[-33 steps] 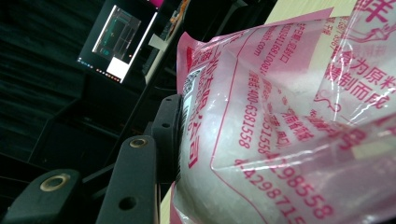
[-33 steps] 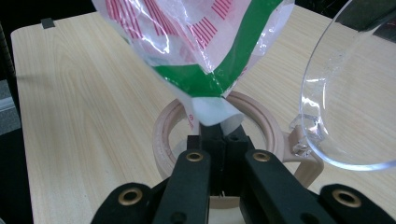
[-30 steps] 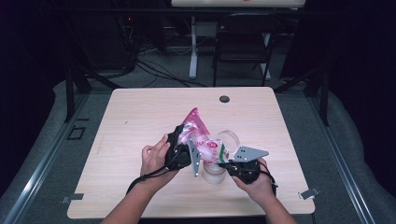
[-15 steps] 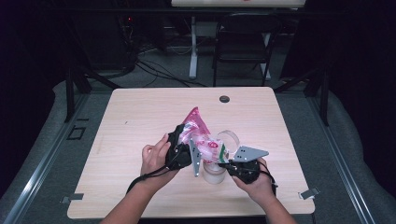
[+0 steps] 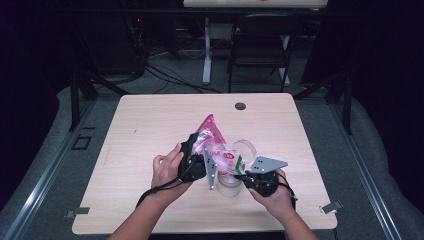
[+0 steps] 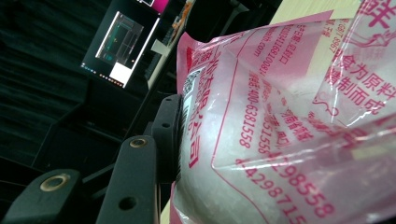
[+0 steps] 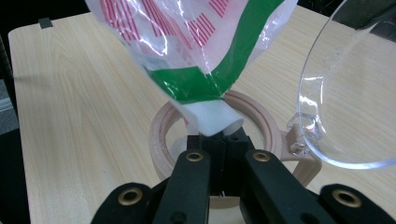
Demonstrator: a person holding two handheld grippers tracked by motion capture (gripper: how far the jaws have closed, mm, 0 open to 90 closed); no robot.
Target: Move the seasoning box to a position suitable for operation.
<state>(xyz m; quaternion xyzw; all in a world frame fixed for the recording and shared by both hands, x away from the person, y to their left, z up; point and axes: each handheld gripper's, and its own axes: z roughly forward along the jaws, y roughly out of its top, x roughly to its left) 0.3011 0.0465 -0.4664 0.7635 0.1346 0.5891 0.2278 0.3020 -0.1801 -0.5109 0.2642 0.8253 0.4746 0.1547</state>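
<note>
Nothing has moved: we keep the soft, slippery bag [image 5: 216, 147] above the jar [image 7: 219, 140] on the tabletop [image 5: 140, 135], left hand-held gripper [image 5: 192, 159] clamping its bulk, right hand-held gripper [image 7: 218, 140] pinching its corner.

Tabletop [image 5: 150, 150], light wood, is carrying a jar [image 5: 230, 185] near the front edge, right of centre; a dark grommet [image 5: 240, 106] is sitting by the back edge.
</note>
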